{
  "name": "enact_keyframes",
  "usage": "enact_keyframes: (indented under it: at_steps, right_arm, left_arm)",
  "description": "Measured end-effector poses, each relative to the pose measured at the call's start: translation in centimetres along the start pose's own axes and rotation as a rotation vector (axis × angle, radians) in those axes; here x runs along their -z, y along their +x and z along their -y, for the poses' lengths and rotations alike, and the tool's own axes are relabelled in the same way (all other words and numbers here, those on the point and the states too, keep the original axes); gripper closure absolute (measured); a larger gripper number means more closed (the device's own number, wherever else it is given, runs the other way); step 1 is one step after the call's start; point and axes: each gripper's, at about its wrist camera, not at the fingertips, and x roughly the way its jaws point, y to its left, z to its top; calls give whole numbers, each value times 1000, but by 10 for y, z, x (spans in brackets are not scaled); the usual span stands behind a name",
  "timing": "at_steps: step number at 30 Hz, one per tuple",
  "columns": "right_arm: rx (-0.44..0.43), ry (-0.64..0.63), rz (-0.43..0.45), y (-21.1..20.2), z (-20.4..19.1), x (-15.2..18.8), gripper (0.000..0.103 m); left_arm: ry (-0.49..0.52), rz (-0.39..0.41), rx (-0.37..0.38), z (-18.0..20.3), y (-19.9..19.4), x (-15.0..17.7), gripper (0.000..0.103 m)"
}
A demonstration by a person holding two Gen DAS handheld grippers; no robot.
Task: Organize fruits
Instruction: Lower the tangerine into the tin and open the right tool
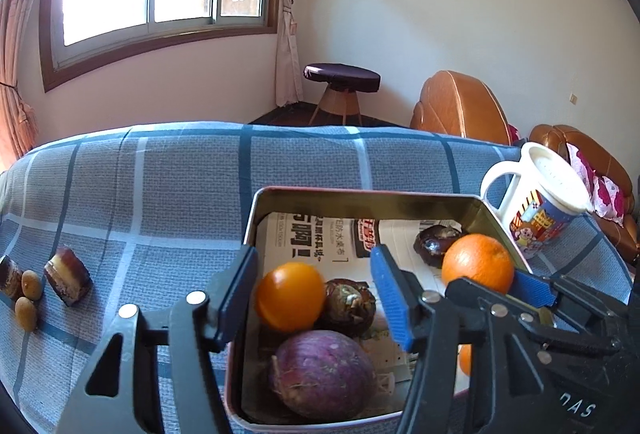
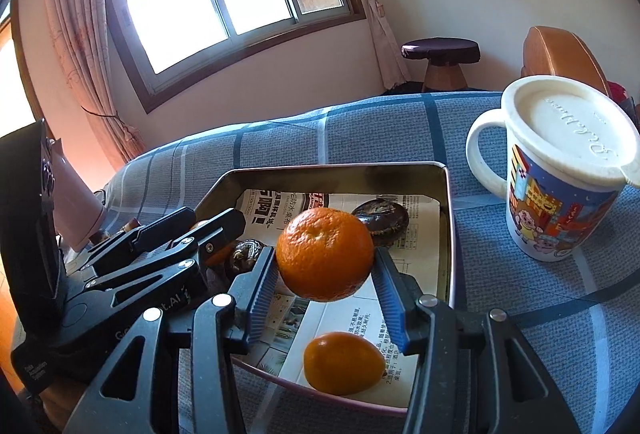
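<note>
On the blue checked cloth of the tabletop [image 1: 168,170], near its left edge, lie two small brown blocks [image 1: 67,276] and two little yellow-brown fruits [image 1: 26,312], well apart from the metal tin [image 1: 360,196]. The tin is lined with newspaper [image 1: 320,234] and sits toward the near edge.

The left tongs [image 1: 316,294] hang over the tin's left half, released, with nothing pressed between the blue pads; no earlier picture shows what they carried. Under and between them in the left wrist view lie a smooth yellow-orange fruit [image 1: 290,296], a dark brown fruit [image 1: 349,306] touching it, and a purple bulb [image 1: 324,374] at the tin's near wall.

Further right, the right tongs [image 2: 325,282] are clenched on a tangerine [image 2: 325,254], held off the paper above the tin's middle, one pad on each side. Below it on the newspaper lies an orange fruit [image 2: 344,362] by the near wall; a dark glazed lump [image 2: 384,220] sits toward the far right corner.

Beside the tin's right wall, near the right edge, stands a lidded white mug [image 2: 560,194], upright, apart from the tin.
</note>
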Motion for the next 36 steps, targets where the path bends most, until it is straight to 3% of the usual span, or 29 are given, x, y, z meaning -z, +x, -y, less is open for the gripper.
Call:
enact_keyframes:
  at_steps: [2,6,8,12,17,25,36]
  right_arm:
    - [2,-9,41,-8,-3,-1,48]
    - [-12,17,116,-22,-2,-4,27]
    - [-5,15,160,-27,-4,-4,24]
    - [115,-47,282,-41,-16,-2,24]
    - [205,-65,414,-54,-22,1,24]
    - [302,-107,425,-51,-33,5,24]
    - [325,-52,412,-61,-43,22,24]
  left_arm:
    - [-30,18,14,-4,-5,-2,33]
    - [-86,101,-8,-14,-22,-5,6]
    - [-97,138,-6,-17,-31,-6,3]
    - [-40,177,-48,-16,-43,-7,0]
    - [22,196,-128,-28,-52,0,0]
    - [66,244,-262,-51,-64,13,0]
    - [46,227,-271,-79,-77,22,0]
